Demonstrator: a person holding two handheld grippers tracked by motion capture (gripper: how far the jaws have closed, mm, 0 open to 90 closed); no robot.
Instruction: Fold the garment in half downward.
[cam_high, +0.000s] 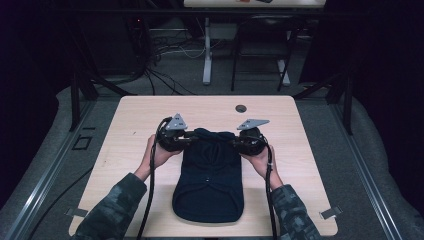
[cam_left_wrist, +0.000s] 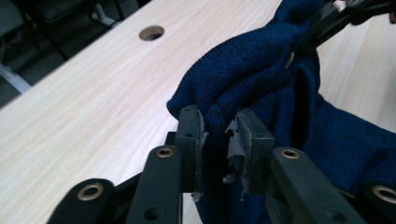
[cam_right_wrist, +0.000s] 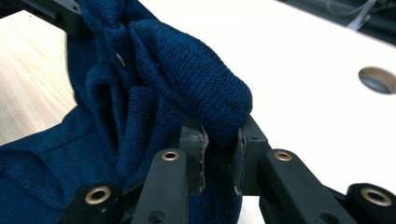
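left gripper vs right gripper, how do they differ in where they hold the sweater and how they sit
The left gripper pinches the far left edge of the dark blue sweater; the right gripper pinches its far right edge. The left gripper's grey plate sits tilted and compact; the right gripper's looks flatter and longer. Both point inward, shut on bunched knit, above the table.

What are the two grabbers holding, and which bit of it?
Both hold the dark blue knitted garment. The left gripper and right gripper each pinch a bunched fold at its far end.
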